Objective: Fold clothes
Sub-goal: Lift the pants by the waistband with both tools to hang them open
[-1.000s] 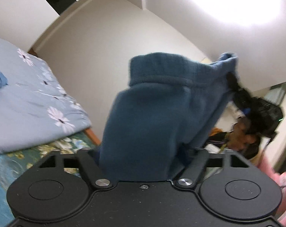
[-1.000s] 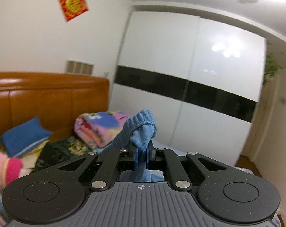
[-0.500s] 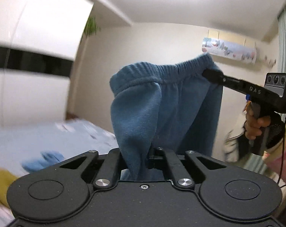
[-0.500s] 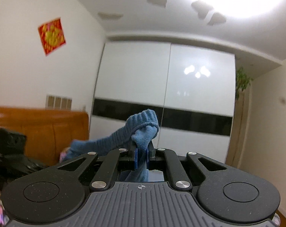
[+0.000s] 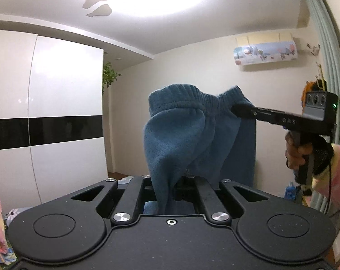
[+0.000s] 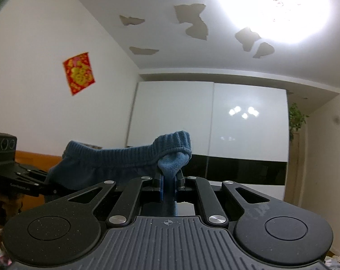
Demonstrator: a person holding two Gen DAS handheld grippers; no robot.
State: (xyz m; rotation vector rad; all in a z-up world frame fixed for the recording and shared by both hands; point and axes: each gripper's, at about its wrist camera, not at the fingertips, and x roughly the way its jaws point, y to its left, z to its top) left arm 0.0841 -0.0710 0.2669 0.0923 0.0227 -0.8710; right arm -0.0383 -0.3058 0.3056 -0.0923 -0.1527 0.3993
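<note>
The white sliding wardrobe point(image 6: 208, 121) with its black band fills the far wall, a potted plant point(image 6: 296, 117) beside it. In front, held up in the air, hang the blue fleece trousers point(image 5: 192, 135), ribbed waistband stretched between both tools. The left gripper point(image 5: 170, 187) is clamped on one waistband corner, cloth bunched between its closed-in fingers. The right gripper point(image 6: 168, 183) pinches the other corner tight. In the left view the trousers block the wall behind; an air conditioner point(image 5: 265, 52) sits above, and a red paper square point(image 6: 79, 75) marks the side wall

blue fleece trousers point(image 5: 183, 135) hanging, ribbed waistband point(image 6: 125, 155) stretched
</note>
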